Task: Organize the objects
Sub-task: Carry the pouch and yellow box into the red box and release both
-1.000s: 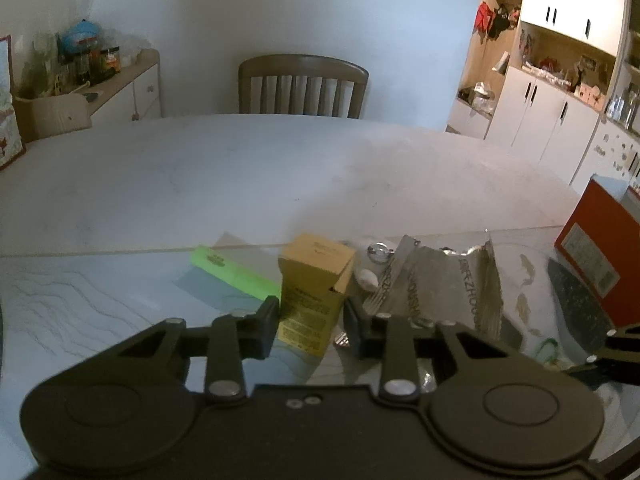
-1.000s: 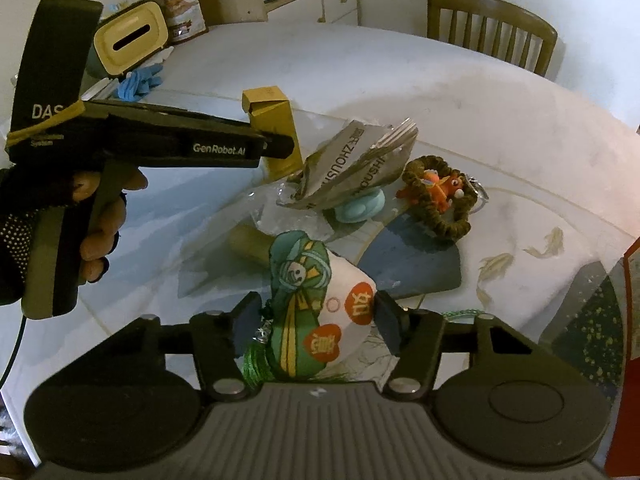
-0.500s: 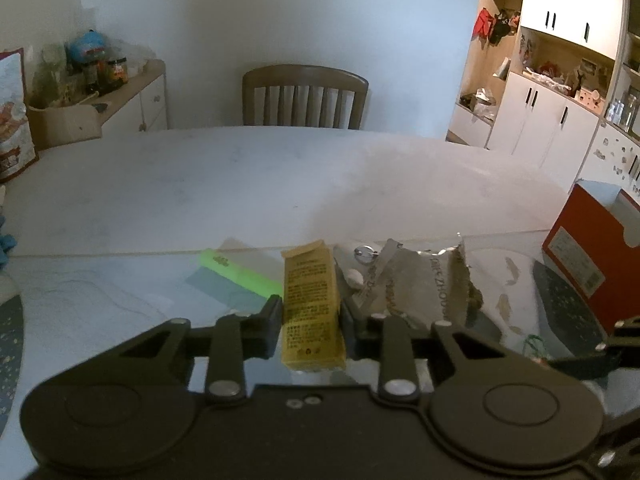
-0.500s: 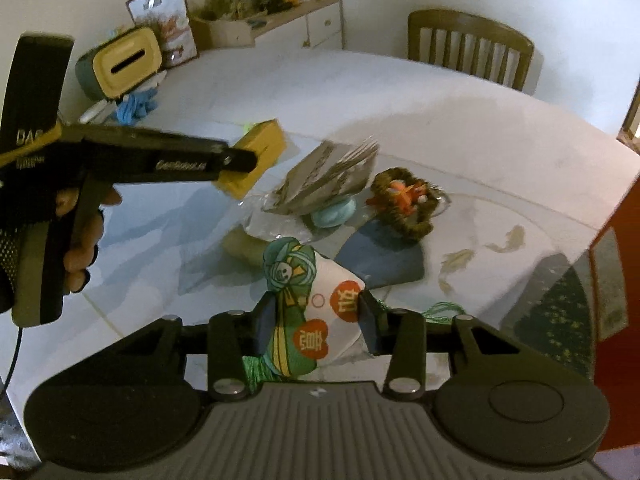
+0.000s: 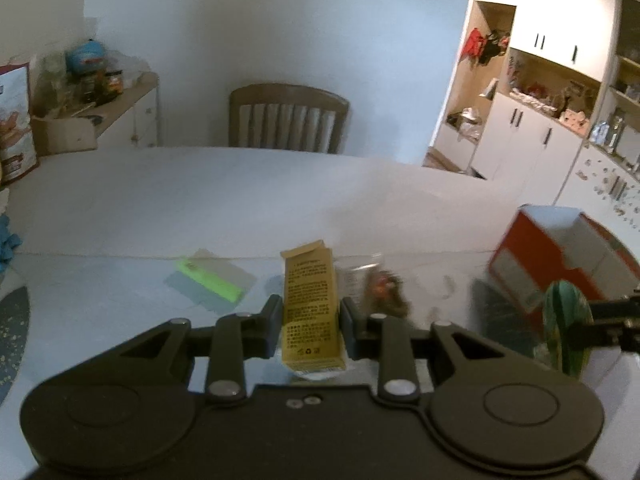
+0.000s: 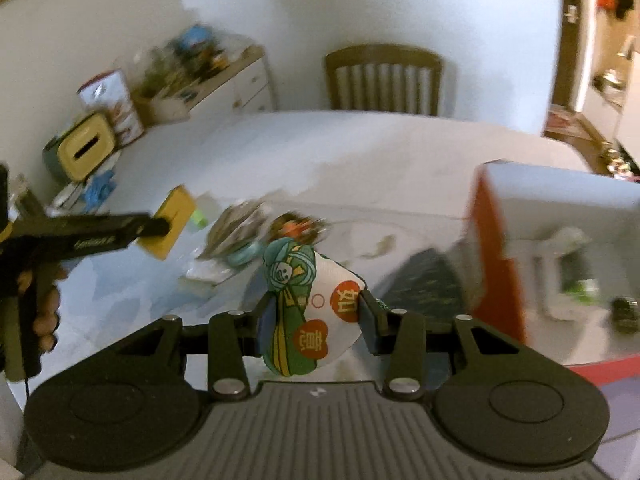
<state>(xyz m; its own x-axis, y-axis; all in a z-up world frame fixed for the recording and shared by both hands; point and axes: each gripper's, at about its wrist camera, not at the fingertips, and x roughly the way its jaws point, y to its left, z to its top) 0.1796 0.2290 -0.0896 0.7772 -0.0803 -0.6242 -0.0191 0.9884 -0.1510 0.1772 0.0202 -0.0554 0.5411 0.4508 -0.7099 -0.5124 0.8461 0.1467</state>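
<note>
Both views are smeared by motion, the right wrist view most of all. There the pile ahead of the jaws reads only as a silvery crumpled wrapper (image 6: 236, 228), a teal shape below it and a beaded orange trinket (image 6: 298, 226); none has a clean outline. Inside the red box (image 6: 496, 264), right of the right jaws, pale shapes and a small dark item show, too blurred to name. In the left wrist view the trinket (image 5: 384, 292) is a brown smudge just right of the jaws, and the wrapper cannot be made out.

The left gripper (image 5: 310, 318) has its jaws clenched on an upright yellow carton (image 5: 310, 308), printed side to the camera, its base hidden behind the gripper body. A green strip (image 5: 208, 280) lies on the counter (image 5: 200, 200) ahead and left of these jaws. A hand (image 6: 44, 304) grips the left tool's handle at the left edge of the right wrist view.

The right gripper (image 6: 316, 316) is clamped on a printed cloth pouch (image 6: 316, 312), white and green with red patches; its lower end is hidden by the gripper body.

Compared with half a second ago, both held things sit higher off the counter. The right gripper has swung toward the red box, which now fills the space right of its jaws with the open top showing. The pouch now appears edge-on at the far right of the left wrist view.
</note>
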